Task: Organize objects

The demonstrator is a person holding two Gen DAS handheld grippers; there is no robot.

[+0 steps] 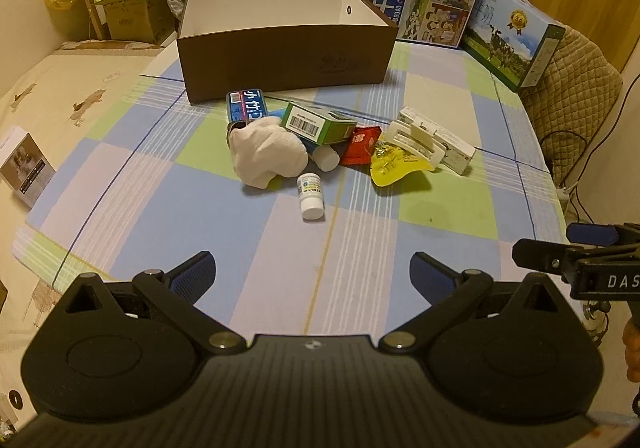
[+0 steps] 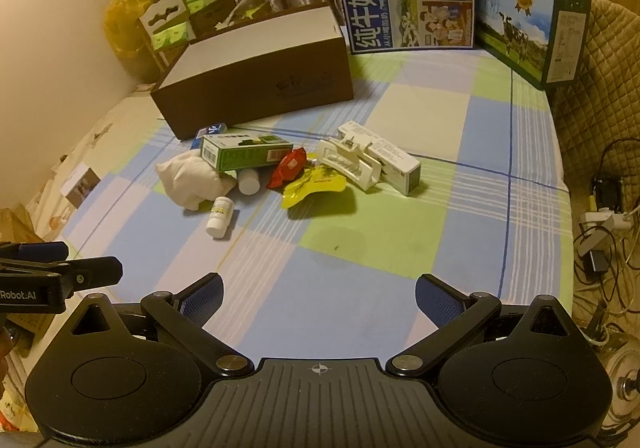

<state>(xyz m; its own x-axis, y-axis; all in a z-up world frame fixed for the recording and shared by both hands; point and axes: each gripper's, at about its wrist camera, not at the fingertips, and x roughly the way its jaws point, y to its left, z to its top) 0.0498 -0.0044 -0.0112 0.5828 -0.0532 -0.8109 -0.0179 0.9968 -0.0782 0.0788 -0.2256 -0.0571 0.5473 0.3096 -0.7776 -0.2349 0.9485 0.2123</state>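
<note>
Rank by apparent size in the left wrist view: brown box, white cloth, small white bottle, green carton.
1. brown box, largest though farthest.
2. white cloth.
3. green carton, partly overlapped, so close to the cloth.
4. small white bottle, smallest though nearest.

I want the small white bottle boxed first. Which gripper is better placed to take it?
Left, probably: the small white bottle lies straight ahead of the open left gripper; the right gripper, also open, sees it off to its left.
</note>
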